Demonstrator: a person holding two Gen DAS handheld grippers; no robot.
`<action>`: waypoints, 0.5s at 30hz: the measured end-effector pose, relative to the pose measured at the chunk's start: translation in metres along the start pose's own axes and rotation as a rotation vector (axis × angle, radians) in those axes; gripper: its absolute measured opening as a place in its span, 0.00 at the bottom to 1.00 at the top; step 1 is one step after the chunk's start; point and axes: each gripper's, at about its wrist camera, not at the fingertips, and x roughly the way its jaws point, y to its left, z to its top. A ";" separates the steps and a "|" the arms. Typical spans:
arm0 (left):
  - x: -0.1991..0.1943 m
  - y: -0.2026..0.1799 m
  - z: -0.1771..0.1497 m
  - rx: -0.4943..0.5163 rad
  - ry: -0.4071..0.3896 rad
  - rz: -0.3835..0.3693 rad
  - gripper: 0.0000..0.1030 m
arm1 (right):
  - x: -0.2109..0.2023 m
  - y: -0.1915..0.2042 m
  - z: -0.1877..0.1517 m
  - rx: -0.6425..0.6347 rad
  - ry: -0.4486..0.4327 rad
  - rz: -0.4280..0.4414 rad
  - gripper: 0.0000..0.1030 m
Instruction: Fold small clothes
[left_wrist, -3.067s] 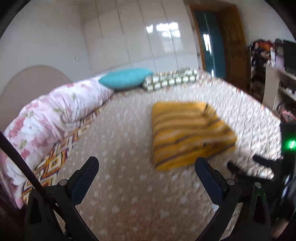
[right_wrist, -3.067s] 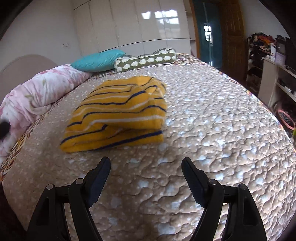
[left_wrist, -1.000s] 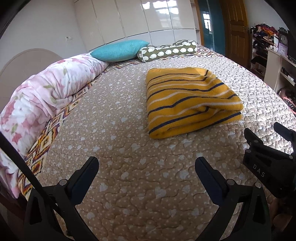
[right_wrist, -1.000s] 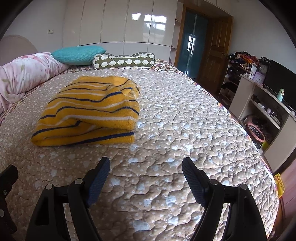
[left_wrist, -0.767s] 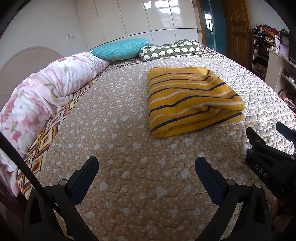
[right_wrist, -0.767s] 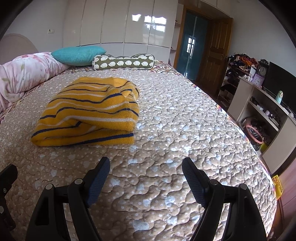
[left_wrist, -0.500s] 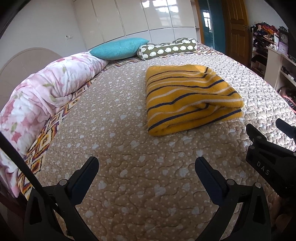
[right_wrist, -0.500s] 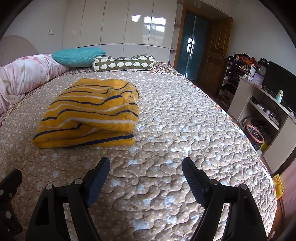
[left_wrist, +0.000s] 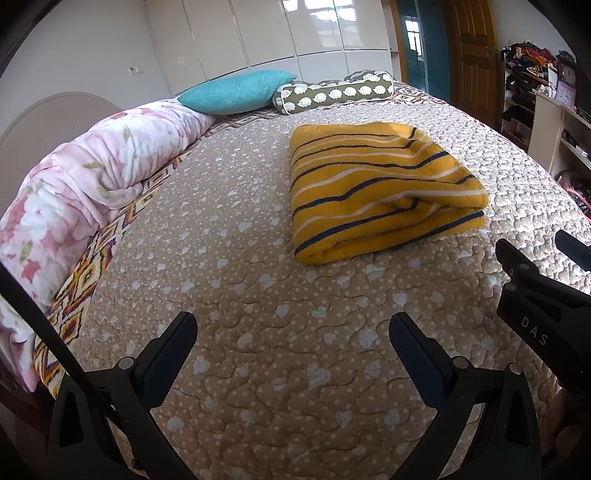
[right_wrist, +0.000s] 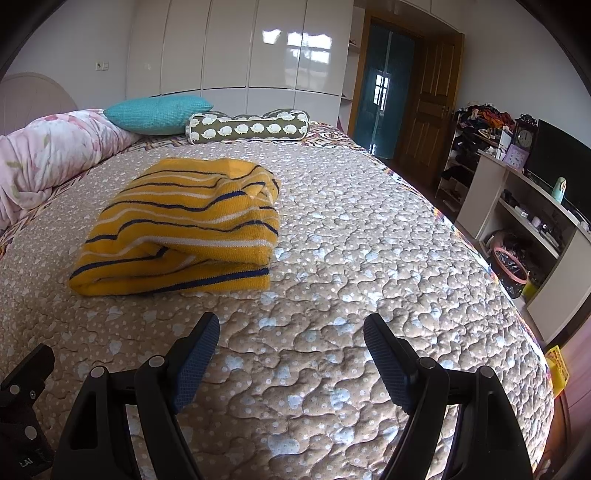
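- The bed (left_wrist: 258, 332) fills most of what I see, covered by a tan quilt dotted with pale hearts; a patterned orange and purple border runs along its left edge.
- A white glossy wardrobe (right_wrist: 229, 48) stands behind the bed, and to its right a wooden door (right_wrist: 430, 107).
- A rolled pink flowered duvet (left_wrist: 85, 184) lies along the bed's left side, well apart from the sweater.
- On the right of the room a white shelf unit (right_wrist: 524, 206) carries a dark screen (right_wrist: 565, 170) and a clock (right_wrist: 524, 138).
- A teal pillow (left_wrist: 236, 92) and a green bolster (left_wrist: 332, 92) with white figures sit touching at the far end of the bed.
- The yellow sweater (right_wrist: 184, 229) lies folded in a thick rectangle on the middle of the bed, beyond both of my grippers, with navy and white stripes and its doubled edge toward me. Nothing lies between it and my fingers but bare quilt.
- My left gripper (left_wrist: 291, 350) hovers over the near quilt with fingers spread wide, holding nothing.
- My right gripper (right_wrist: 291, 350) is likewise spread wide and empty; in the left view its black body shows at the right edge, printed "DAS".
- In the right view the letters "LAI" show on the left gripper's body at the lower left corner.
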 end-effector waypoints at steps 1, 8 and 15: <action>0.000 0.000 0.000 -0.002 0.002 -0.002 1.00 | -0.001 0.000 0.000 0.001 -0.001 0.001 0.82; 0.001 0.000 0.000 0.000 0.003 -0.001 1.00 | -0.005 0.000 0.001 0.002 -0.008 0.004 0.82; 0.005 0.004 -0.001 -0.013 0.016 -0.005 1.00 | -0.012 -0.002 0.003 0.020 -0.033 0.006 0.82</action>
